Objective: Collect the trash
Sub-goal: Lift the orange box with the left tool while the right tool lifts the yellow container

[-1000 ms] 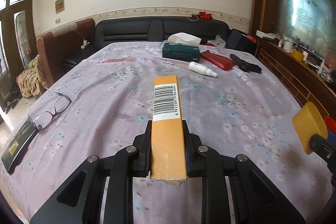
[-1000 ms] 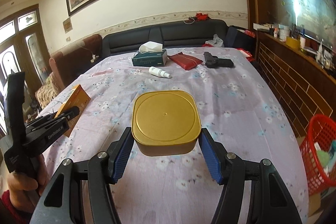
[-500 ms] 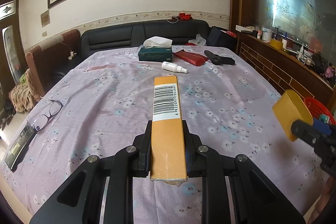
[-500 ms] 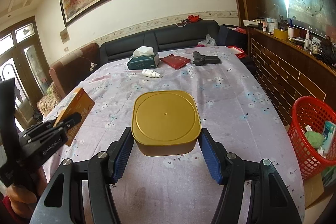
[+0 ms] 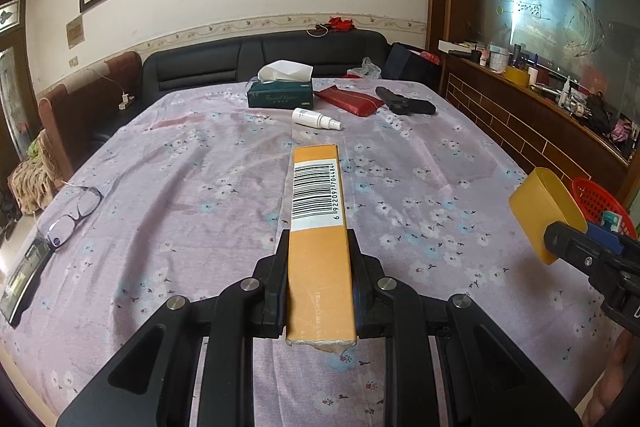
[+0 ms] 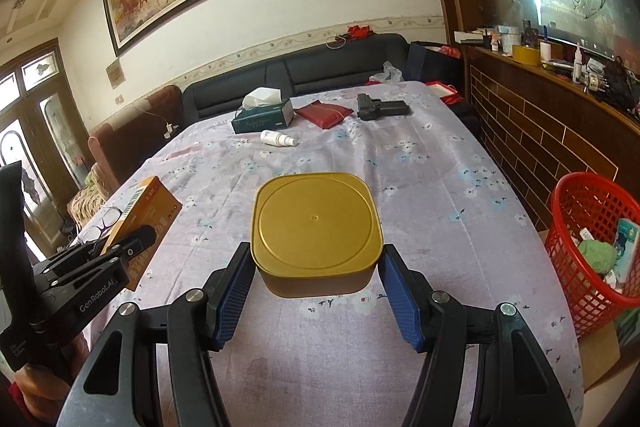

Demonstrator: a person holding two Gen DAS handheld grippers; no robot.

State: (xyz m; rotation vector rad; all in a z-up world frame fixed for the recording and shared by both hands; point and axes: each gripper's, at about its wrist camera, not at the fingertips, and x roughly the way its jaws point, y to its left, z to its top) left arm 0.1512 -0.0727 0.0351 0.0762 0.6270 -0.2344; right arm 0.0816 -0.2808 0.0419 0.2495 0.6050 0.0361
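Observation:
My left gripper (image 5: 320,267) is shut on a long orange carton (image 5: 318,223) with a barcode, held above the flowered tablecloth. The same carton (image 6: 142,217) shows at the left of the right wrist view, in the left gripper (image 6: 132,247). My right gripper (image 6: 316,275) is shut on a square gold tin (image 6: 316,227), its blue pads pressing both sides. That tin (image 5: 540,215) appears at the right edge of the left wrist view. A red mesh basket (image 6: 592,247) with some trash in it stands on the floor beyond the table's right edge.
On the table's far end lie a green tissue box (image 5: 280,95), a white spray bottle (image 5: 316,119), a red pouch (image 5: 352,101) and a black pistol-shaped object (image 5: 404,105). Glasses (image 5: 74,215) and a dark flat device (image 5: 24,275) lie at the left edge. A brick-patterned counter (image 6: 560,131) runs along the right.
Both views have swung to the right across the table, each gripper still carrying its item. The red basket has come further into view at the right.

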